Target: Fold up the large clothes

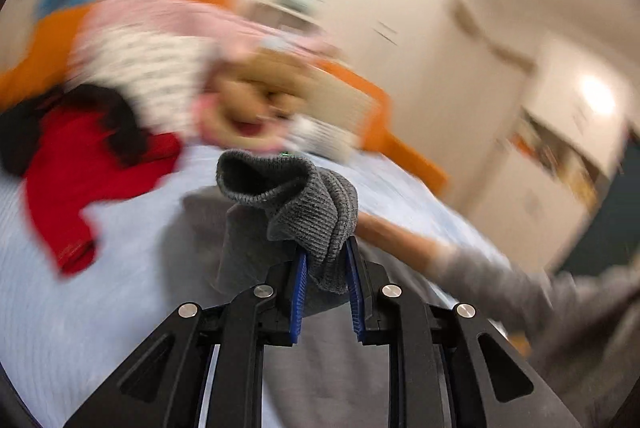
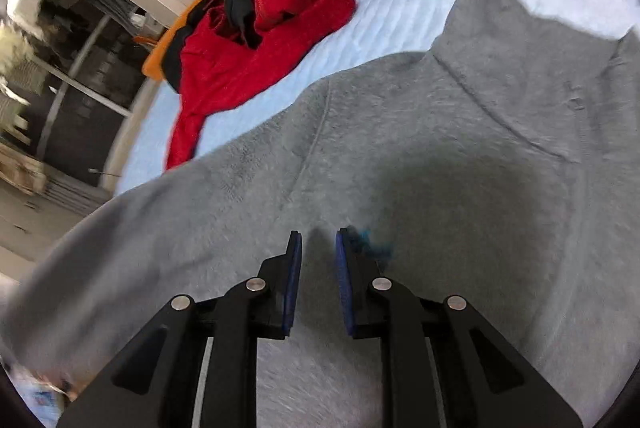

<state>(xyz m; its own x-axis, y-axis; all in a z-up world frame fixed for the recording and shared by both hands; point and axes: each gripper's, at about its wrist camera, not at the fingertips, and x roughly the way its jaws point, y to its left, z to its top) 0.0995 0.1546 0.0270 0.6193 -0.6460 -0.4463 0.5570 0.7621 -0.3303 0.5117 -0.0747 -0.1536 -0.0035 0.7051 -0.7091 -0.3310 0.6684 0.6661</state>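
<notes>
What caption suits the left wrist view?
Left tool shut on a grey ribbed cuff, lifted over the blue bed; red garment behind.

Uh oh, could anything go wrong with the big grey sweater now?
Maybe, in two ways. The left gripper pinches only the ribbed cuff of the grey sweater, so that small bite could slip out if it gets tugged. The red garment lies on the blue sheet right beside the sweater, so a swinging sleeve might snag it or drag it along. The right gripper hovers over the sweater's body with nothing clearly between its pads, so that side seems unsupported.
</notes>
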